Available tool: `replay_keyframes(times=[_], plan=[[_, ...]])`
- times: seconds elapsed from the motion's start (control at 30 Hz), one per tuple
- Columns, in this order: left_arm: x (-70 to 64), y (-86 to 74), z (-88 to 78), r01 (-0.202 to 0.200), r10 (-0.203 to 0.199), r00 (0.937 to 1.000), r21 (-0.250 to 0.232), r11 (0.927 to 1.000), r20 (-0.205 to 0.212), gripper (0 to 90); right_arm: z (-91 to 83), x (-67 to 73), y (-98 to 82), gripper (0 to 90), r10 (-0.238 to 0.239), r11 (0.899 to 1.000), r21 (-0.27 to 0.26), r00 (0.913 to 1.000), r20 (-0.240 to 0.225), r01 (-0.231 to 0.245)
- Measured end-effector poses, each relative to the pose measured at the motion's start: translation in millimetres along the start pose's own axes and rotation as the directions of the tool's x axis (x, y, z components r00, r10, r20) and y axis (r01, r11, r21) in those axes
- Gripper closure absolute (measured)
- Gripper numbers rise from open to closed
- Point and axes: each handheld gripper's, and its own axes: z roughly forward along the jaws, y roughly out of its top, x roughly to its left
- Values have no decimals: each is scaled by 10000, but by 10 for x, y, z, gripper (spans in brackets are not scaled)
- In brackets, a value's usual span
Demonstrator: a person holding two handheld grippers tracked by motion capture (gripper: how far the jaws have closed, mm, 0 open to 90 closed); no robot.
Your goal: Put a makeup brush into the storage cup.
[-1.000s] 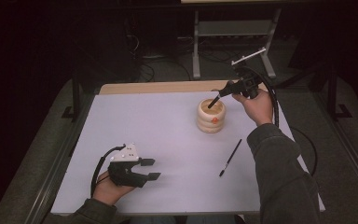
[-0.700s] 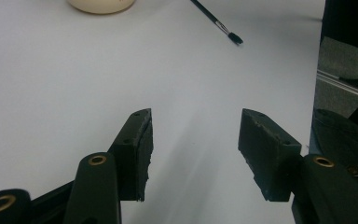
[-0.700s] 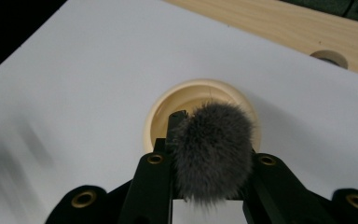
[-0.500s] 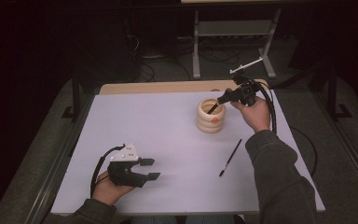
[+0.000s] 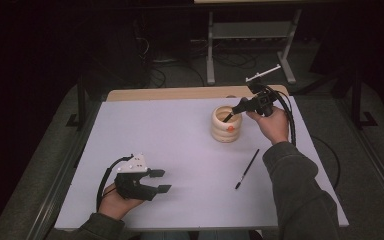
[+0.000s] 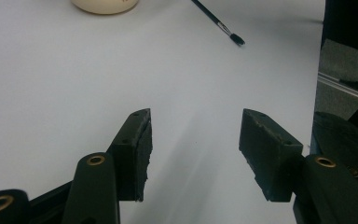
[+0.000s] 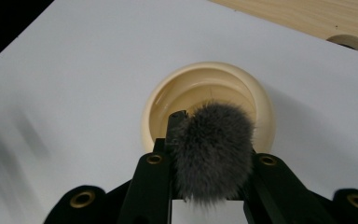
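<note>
Since the earlier frame, the right claw (image 5: pixel 236 109) has sunk toward the cream pot (image 5: pixel 227 124), carrying its brush lower over the mouth; the left claw (image 5: pixel 159 181) has stayed put.

Going left to right: our left claw rests on the white desk (image 5: pixel 180 150), spread with nothing between its pads. Ahead of it and to its right lies one thin black paintbrush (image 5: pixel 246 168), loose on the desk. Our right claw is pinching a fluffy grey brush head (image 7: pixel 213 149), the pot's opening directly in front of it.

We judge the brush light, its hairs soft and easily crushed, so the stiff handle is the better place to grip. The pot (image 7: pixel 209 103) looks rigid, smooth and possibly breakable.

We count two brushes, one pot, two claws.
</note>
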Motion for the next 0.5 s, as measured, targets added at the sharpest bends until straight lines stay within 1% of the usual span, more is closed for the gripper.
replay_keyframes(times=[0.03,0.1,0.13,0.17,0.27,0.33,0.37,0.4,0.43,0.47,0.5], plan=[[0,-3,-1,-14,14,10000,2,10000,-13,437,8,-10,-5,758,-85,10000,-15,10000,39,85],[0,-7,-8,-8,8,10000,-15,10000,-33,434,11,-21,-22,753,-90,10000,15,10000,28,90],[9,-5,-19,-73,73,10000,-38,10000,-4,433,4,-27,-37,720,-80,9999,-94,10000,-44,79],[9,-5,-19,-73,73,10000,-38,10000,-4,432,4,-27,-37,720,-80,9999,-94,10000,-44,79],[8,-7,-26,-85,85,10000,-90,9999,11,430,-19,-27,-54,666,-29,9999,-142,10000,-80,28],[9,-18,-26,-90,90,10000,-49,9999,-24,429,-42,-35,-74,615,-40,9998,-207,10000,-12,40],[9,-18,-26,-90,90,10000,-49,9999,-24,428,-42,-35,-74,615,-40,9998,-207,10000,-12,40],[10,-19,-25,-40,40,10000,-52,10000,-41,425,-69,-41,-86,574,42,9995,-303,10000,5,-42],[15,-17,-28,-55,55,10000,-23,10000,-51,425,-69,-41,-86,574,42,9995,-303,10000,5,-42],[20,-18,-31,-64,64,10000,15,10000,-59,424,-84,-41,-91,554,49,9995,-298,10000,-34,-50],[23,-17,-33,-65,66,10000,15,10000,-56,422,-94,-47,-98,526,0,9994,-346,10000,35,1]])
